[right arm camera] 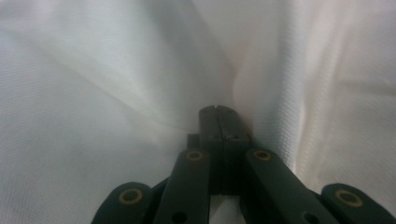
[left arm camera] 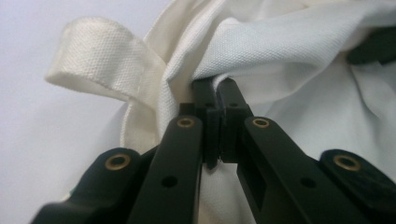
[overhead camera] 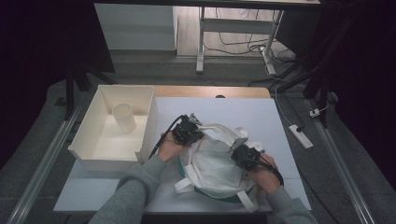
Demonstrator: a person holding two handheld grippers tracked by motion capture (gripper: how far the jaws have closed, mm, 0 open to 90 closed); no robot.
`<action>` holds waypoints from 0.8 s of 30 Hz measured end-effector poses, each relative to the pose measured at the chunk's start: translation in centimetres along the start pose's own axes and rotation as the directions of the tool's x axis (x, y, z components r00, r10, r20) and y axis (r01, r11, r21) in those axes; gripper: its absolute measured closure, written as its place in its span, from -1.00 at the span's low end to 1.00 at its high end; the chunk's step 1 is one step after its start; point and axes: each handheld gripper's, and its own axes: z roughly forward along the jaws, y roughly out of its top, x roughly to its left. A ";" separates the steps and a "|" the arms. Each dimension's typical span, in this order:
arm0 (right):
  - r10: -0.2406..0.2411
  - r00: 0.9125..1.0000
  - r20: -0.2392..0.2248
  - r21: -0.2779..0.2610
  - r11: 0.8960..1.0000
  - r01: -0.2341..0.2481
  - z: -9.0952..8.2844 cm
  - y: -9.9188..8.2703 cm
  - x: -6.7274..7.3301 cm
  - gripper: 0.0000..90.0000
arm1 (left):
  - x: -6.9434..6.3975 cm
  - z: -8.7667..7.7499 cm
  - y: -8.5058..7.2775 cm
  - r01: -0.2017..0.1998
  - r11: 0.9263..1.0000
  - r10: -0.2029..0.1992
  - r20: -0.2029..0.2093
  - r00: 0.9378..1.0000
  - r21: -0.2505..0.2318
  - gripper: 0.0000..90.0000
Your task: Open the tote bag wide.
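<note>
White canvas tote bag point(overhead camera: 212, 161): crumpled between both tools. Left gripper point(left arm camera: 215, 88) pinched on its edge; right gripper point(right arm camera: 218, 112) closed, fabric beyond, grip uncertain. Bag spans left-to-right.

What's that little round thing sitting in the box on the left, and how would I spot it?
Start at the white table and find the big open white plastic bin at its left edge. Inside, toward the far end, stands a small cream cylindrical cup, upright, apart from the crumpled white cloth bag beside the bin; it is the bin's one round, rigid item.
</note>
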 end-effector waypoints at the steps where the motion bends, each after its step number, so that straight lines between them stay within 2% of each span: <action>1: 0.006 1.000 0.002 0.005 1.000 -0.006 0.0 -0.1 -0.4 1.00 | -0.1 0.1 0.0 -0.004 1.000 0.004 -0.004 1.000 -0.001 0.96; 3: 0.034 0.999 -0.037 -0.007 0.999 -0.035 0.3 -0.3 -1.3 1.00 | -0.1 0.3 0.0 -0.003 1.000 0.003 -0.012 1.000 0.002 0.96; 8: 0.032 0.998 -0.059 -0.017 0.999 -0.033 0.1 -0.3 -0.9 1.00 | 0.1 0.4 -0.1 0.007 1.000 -0.007 -0.006 1.000 0.004 0.96; 10: 0.024 0.997 -0.069 -0.037 0.999 -0.027 -0.4 -0.2 -0.4 1.00 | 0.1 0.4 -0.1 0.011 1.000 -0.011 -0.008 1.000 0.002 0.96; 12: 0.003 0.994 -0.110 -0.072 0.997 -0.011 -1.0 0.0 0.4 1.00 | 0.1 0.5 -0.1 0.010 1.000 -0.010 -0.007 1.000 0.002 0.96; 14: -0.015 0.992 -0.127 -0.088 0.996 0.004 -1.1 0.4 1.1 1.00 | 0.1 0.6 -0.1 0.013 1.000 -0.013 -0.006 1.000 0.001 0.96; 16: -0.032 0.992 -0.126 -0.088 0.996 0.021 -1.1 0.8 1.7 1.00 | 0.1 0.6 -0.1 0.014 1.000 -0.014 -0.004 1.000 0.002 0.96; 18: -0.035 0.989 -0.146 -0.094 0.995 0.021 -0.9 1.1 2.2 1.00 | 0.1 0.7 -0.1 0.020 1.000 -0.020 -0.004 1.000 0.000 0.96; 21: -0.068 0.983 -0.170 -0.080 0.995 0.055 -0.4 1.4 2.9 1.00 | 0.2 0.7 -0.1 0.019 1.000 -0.019 -0.001 1.000 0.001 0.96; 24: -0.060 0.977 -0.203 -0.064 0.997 0.048 0.0 1.0 3.1 1.00 | 0.1 0.6 -0.2 0.020 1.000 -0.020 -0.003 1.000 -0.003 0.96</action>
